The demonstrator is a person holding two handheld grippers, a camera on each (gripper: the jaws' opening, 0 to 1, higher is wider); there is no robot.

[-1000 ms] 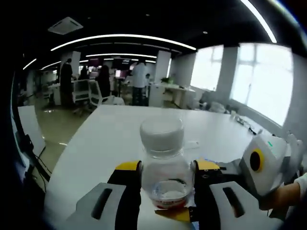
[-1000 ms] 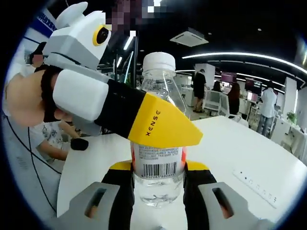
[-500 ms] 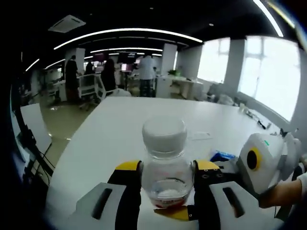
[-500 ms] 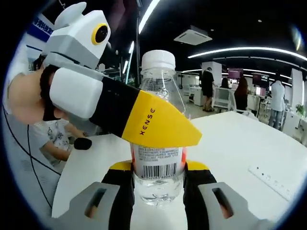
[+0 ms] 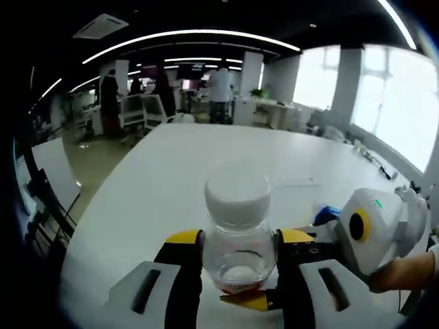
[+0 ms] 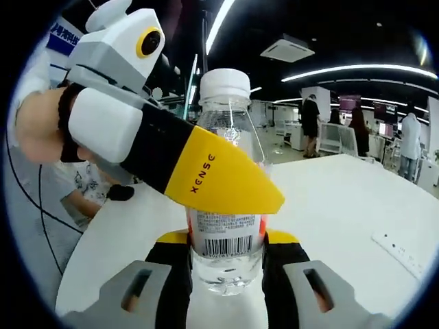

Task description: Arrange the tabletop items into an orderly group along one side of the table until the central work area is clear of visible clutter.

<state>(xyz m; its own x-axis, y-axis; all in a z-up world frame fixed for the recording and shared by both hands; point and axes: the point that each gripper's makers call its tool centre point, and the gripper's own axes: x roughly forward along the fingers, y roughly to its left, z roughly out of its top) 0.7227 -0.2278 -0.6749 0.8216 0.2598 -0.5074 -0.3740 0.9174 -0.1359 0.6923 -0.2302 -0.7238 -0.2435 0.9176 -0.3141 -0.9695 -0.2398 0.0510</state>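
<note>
Gripping the clear plastic bottle with a white screw cap [image 6: 226,185] from both sides: left gripper [image 5: 236,241] and right gripper [image 6: 226,241] clenched on its lower body, above the white table [image 5: 158,185]. Looking nearly empty, so probably light, thin-walled and slippery; squeezing gently at the labelled waist.

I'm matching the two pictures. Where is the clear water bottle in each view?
Left gripper view: the bottle is at bottom centre, between the jaws, white cap toward the camera.
Right gripper view: the bottle is at centre, upright, barcode label facing.
Shared landmark: the white table.
</note>
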